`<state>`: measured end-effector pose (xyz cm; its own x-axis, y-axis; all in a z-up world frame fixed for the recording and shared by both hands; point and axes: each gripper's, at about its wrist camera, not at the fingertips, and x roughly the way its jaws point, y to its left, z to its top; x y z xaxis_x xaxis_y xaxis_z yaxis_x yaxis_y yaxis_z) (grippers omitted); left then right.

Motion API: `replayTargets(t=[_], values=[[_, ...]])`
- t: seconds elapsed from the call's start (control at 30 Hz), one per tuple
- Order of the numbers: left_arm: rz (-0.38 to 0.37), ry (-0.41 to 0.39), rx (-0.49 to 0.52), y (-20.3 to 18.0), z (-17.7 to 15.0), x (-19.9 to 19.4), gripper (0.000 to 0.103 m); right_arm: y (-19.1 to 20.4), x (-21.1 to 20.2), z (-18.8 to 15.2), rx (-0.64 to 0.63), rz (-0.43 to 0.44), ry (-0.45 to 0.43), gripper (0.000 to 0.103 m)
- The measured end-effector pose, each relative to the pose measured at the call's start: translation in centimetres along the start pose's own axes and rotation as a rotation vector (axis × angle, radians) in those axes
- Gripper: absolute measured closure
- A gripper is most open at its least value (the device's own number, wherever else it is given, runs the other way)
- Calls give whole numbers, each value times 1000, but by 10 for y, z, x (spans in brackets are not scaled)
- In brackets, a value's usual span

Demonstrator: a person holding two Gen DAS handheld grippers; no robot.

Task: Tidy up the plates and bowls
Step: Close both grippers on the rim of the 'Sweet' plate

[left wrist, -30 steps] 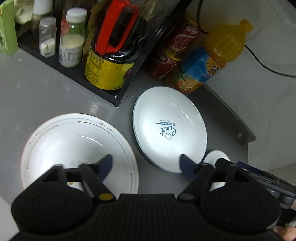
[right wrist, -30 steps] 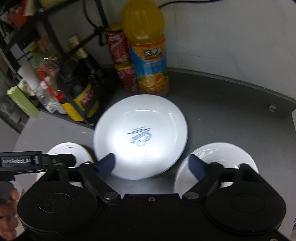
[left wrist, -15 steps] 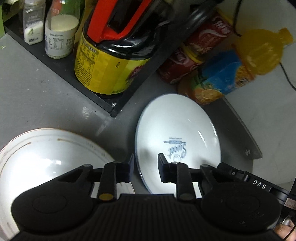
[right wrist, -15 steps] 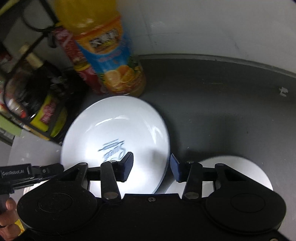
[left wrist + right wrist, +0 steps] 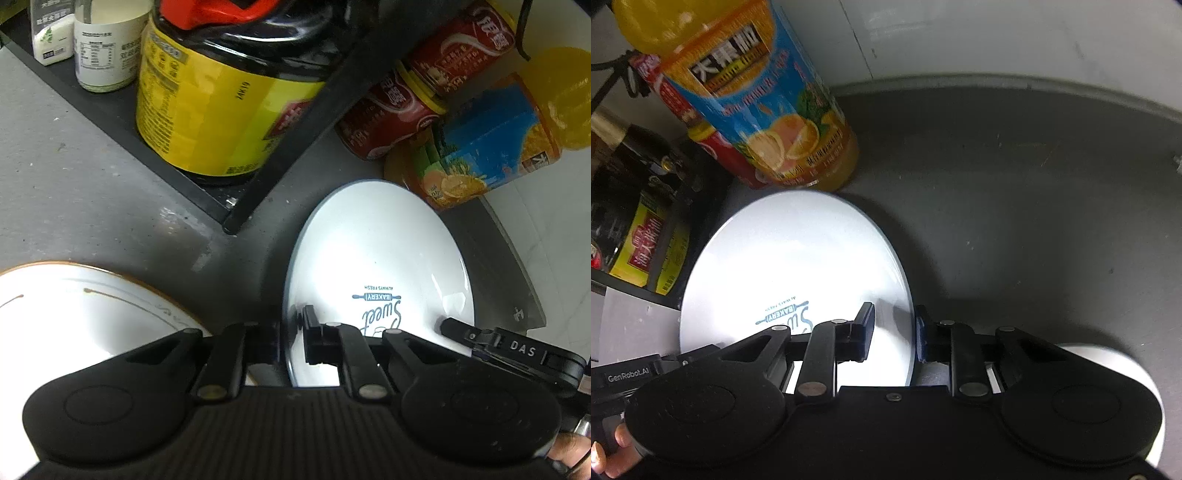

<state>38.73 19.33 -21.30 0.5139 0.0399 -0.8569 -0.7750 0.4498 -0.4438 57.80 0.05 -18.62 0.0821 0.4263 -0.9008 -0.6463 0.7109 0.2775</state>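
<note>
A white plate printed "Sweet Bakery" lies on the grey counter. My left gripper is shut on the plate's left rim, one finger under it and one on top. The plate also fills the right wrist view, where my right gripper is shut on its right rim. A white bowl with a brown edge sits to the plate's left. Another white bowl shows behind the right gripper's body. The other tool reaches in from the right.
A black rack holds a yellow-labelled jug and small jars just behind the plate. Red cans and an orange juice bottle stand at the plate's far edge. A white wall borders the counter.
Both grippers have moved in and down onto the printed plate and their jaws have gone from wide open to shut on its opposite rims.
</note>
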Motion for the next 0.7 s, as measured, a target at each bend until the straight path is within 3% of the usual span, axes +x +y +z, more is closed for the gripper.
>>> replayTargets(t=[0.3, 0.7], values=[[11, 9, -5, -3, 1, 2, 93, -7, 5, -3, 35, 36, 1, 83], [-16, 12, 20, 0, 5, -26, 94, -3, -39, -23, 39, 71, -65, 94]])
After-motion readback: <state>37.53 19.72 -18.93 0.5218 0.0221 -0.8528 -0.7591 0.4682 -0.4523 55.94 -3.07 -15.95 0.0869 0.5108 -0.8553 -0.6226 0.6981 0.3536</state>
